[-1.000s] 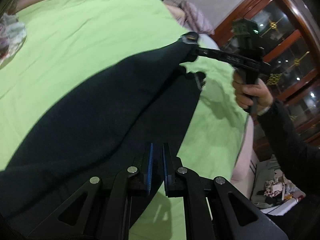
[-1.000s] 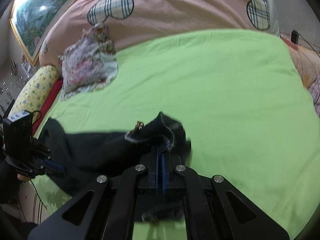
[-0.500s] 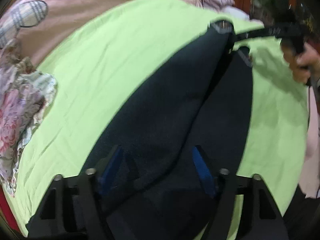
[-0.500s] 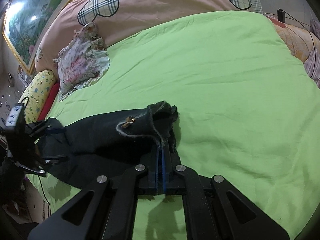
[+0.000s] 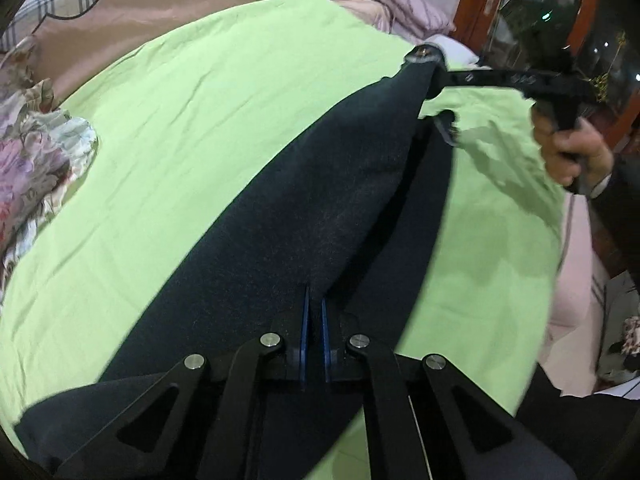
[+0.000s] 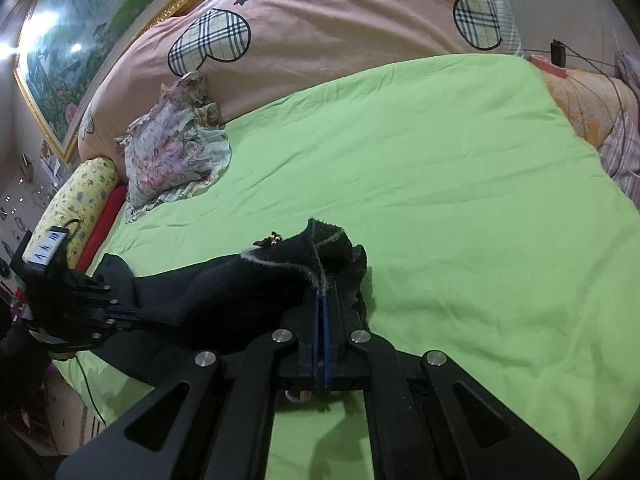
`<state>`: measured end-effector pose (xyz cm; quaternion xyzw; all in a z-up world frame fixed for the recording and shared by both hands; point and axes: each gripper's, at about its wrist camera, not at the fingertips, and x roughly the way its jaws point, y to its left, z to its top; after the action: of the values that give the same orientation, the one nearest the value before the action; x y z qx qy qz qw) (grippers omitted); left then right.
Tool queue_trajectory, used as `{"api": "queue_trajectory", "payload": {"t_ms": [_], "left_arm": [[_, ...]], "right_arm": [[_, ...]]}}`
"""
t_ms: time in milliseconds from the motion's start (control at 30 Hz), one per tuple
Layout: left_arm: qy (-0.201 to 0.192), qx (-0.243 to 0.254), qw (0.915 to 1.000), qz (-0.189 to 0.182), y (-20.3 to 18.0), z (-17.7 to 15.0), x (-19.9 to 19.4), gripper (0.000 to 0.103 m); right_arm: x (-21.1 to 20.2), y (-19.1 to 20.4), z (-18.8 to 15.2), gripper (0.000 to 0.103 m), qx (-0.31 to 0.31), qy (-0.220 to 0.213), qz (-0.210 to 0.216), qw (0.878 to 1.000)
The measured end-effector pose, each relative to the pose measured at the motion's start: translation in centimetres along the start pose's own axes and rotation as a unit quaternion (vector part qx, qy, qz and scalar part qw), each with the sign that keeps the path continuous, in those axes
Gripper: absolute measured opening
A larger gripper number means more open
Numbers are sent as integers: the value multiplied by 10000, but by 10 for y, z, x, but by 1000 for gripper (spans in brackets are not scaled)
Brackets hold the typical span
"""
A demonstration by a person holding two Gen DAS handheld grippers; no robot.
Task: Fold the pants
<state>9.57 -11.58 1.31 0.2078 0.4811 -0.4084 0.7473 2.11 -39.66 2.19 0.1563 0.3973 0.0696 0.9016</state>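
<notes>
Dark navy pants (image 5: 304,216) are stretched out above a green sheet (image 5: 180,120) between my two grippers. My left gripper (image 5: 314,300) is shut on one end of the pants. My right gripper (image 6: 321,300) is shut on the waistband end (image 6: 320,248), where a small metal button shows. In the left wrist view the right gripper (image 5: 436,76) pinches the far end, held by a hand. In the right wrist view the left gripper (image 6: 120,312) holds the far end at the left.
A pink duvet with plaid hearts (image 6: 320,20) lies at the head of the bed. A floral cloth (image 6: 172,152) sits at the sheet's left side, a yellow bolster (image 6: 76,188) beyond it. Wooden glass doors (image 5: 560,20) stand past the bed's edge.
My left gripper opened half a second ago and has shut again on the pants. The right gripper has stayed shut and the pants hang more taut between them.
</notes>
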Motion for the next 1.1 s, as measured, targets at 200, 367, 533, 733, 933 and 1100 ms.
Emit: {"api": "queue_trajectory", "payload": {"t_ms": [200,367,533,733,933,1100], "left_arm": [[245,-332,9989,-203,5,-21,30,4],[38,-751,9968,-283,16,-20,19,11],[-152,-1171,9927,-225,23,-33,0,23],[-618,-2065,9765,-19,53,-72,-39,57],[-1091,-3030,9460,370,100,-129,-86,62],[-1333,-3664,9183,682,142,-171,-121,70]], "right_arm": [[17,-6,-35,2,112,507,-422,9978],[11,-5,-45,4,438,579,-685,9950],[-16,13,-53,4,542,435,-1206,9903],[-37,59,-64,4,517,60,-700,9962],[-4,115,-60,5,411,377,139,9983],[36,169,-58,5,145,714,713,9948]]}}
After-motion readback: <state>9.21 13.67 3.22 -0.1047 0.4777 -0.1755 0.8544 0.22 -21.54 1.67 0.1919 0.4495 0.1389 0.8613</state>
